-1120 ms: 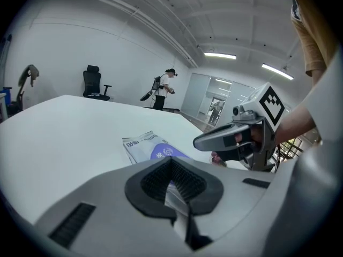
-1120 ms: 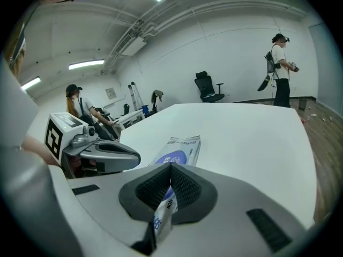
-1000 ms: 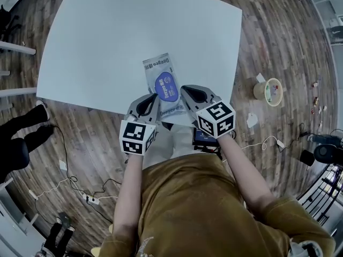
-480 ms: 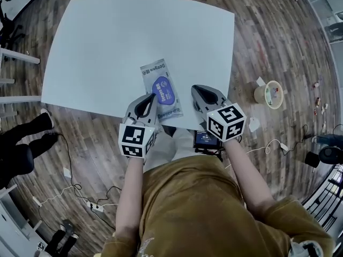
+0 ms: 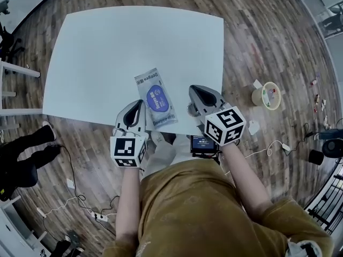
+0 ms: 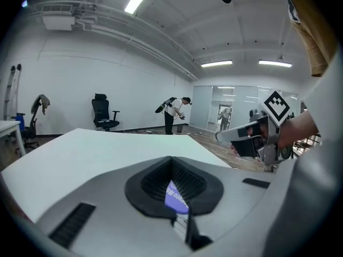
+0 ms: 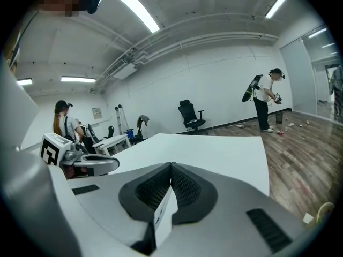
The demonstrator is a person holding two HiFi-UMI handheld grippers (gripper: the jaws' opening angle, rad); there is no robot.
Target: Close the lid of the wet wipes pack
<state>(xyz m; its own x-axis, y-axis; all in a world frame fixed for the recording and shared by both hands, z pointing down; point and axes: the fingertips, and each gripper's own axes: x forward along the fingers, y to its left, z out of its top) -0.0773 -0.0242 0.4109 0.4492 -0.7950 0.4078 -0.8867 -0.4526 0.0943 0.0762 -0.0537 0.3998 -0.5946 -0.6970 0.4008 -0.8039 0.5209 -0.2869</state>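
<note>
Soft silvery film with a blue lid: wet wipes pack [image 5: 155,98], flat on the white table [image 5: 107,52] near its front edge, between my grippers. I judge it light, pliant and slippery, so best pressed on the lid from above. Left gripper [image 5: 136,106] and right gripper [image 5: 195,91]: fingers drawn together, holding nothing.

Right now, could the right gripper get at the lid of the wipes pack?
Probably yes. The right gripper is just beside the wipes pack, the blue lid faces up, and only bare table lies between them.
</note>
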